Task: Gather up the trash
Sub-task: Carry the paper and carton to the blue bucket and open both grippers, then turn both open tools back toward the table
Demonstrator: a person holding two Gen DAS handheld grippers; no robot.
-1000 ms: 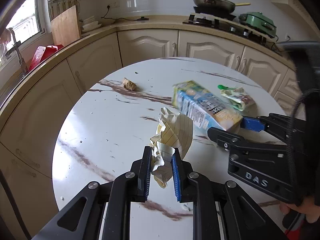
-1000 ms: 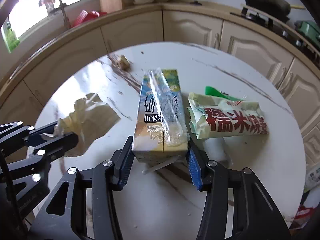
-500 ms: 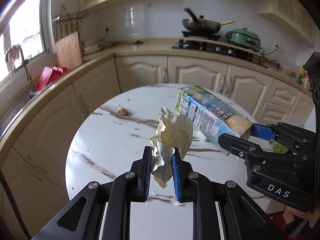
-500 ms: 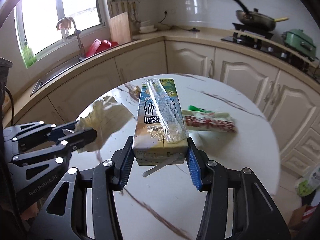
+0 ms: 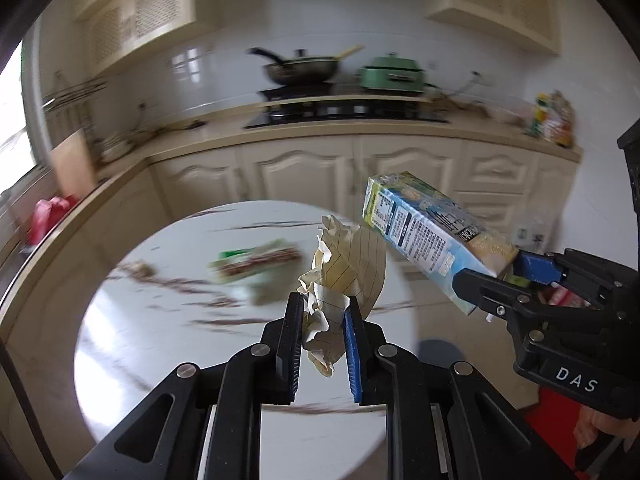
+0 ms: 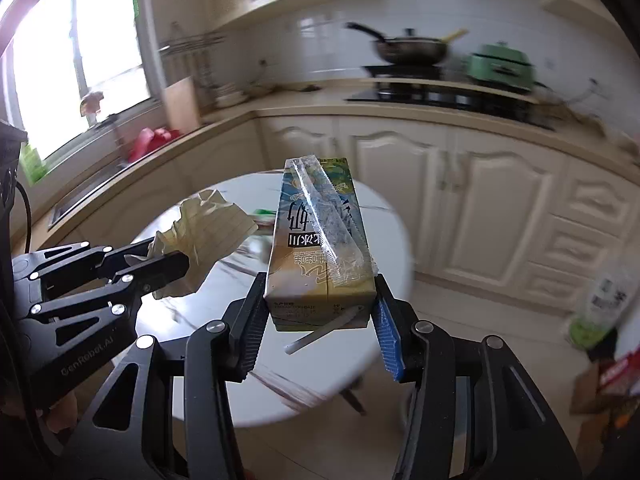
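My left gripper (image 5: pixel 320 316) is shut on a crumpled sheet of yellow lined paper (image 5: pixel 348 264) and holds it in the air above the round marble table (image 5: pixel 160 344). My right gripper (image 6: pixel 318 312) is shut on a milk carton (image 6: pixel 320 240) with a wrapped straw on top, also lifted off the table. The carton (image 5: pixel 424 232) and right gripper (image 5: pixel 516 276) show at the right of the left wrist view. The paper (image 6: pixel 208 228) and left gripper (image 6: pixel 160 260) show at the left of the right wrist view. A green and red snack wrapper (image 5: pixel 256 264) lies on the table.
A small brown scrap (image 5: pixel 140 268) lies at the table's left side. Cream kitchen cabinets (image 6: pixel 460 192) and a counter with a stove, wok (image 5: pixel 300 68) and green pot (image 5: pixel 392 74) stand behind. A bag of items (image 6: pixel 600 312) sits on the floor at right.
Both grippers have risen and pulled back from the table with the paper and the carton in them. The table and wrapper now look smaller and lower, and the view is blurred.
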